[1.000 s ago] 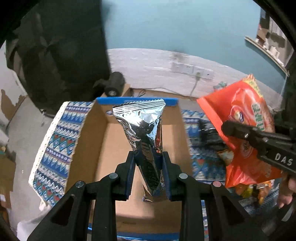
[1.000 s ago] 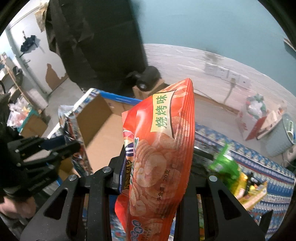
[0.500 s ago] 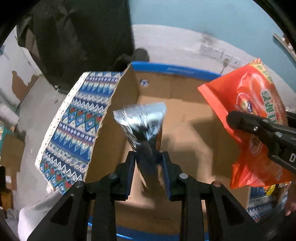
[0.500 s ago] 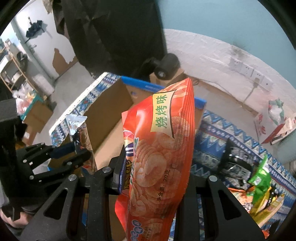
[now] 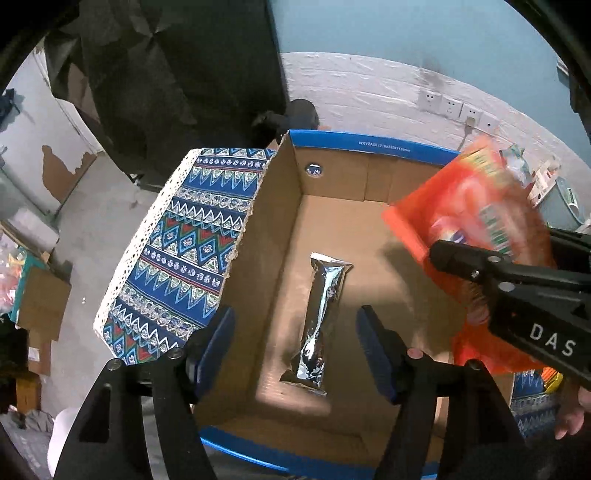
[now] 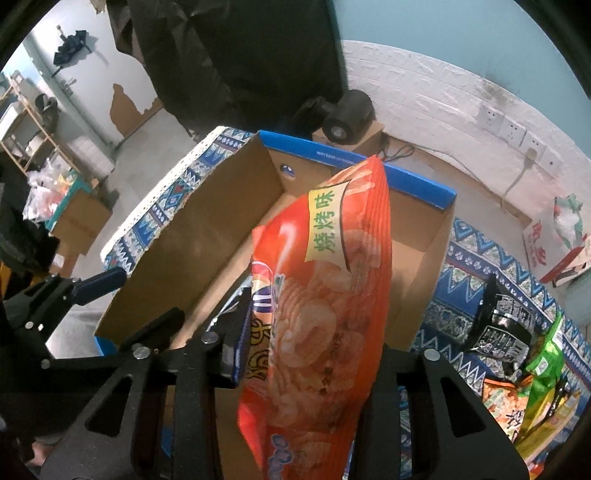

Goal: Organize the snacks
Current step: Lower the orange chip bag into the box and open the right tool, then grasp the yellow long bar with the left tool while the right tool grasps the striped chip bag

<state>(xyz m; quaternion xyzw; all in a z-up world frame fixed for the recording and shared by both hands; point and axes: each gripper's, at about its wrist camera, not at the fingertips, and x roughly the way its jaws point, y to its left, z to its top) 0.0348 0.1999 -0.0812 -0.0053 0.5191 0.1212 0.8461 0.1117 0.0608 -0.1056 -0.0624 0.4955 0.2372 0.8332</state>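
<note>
Left claw (image 5: 295,347) above boxed silver packet (image 5: 320,325)

Premises appear to be a lived-in room of a home, in use partly for storage. Evidence: teal-painted wall (image 5: 406,33) above a white brick-pattern panel (image 6: 424,99) carrying a row of wall sockets (image 5: 456,107); peeling paint (image 6: 123,107) on a side wall; a patterned tablecloth (image 5: 192,240) with lace edging; cardboard boxes (image 6: 79,221) stacked on the bare floor; a wooden shelf rack (image 6: 26,122).
</note>
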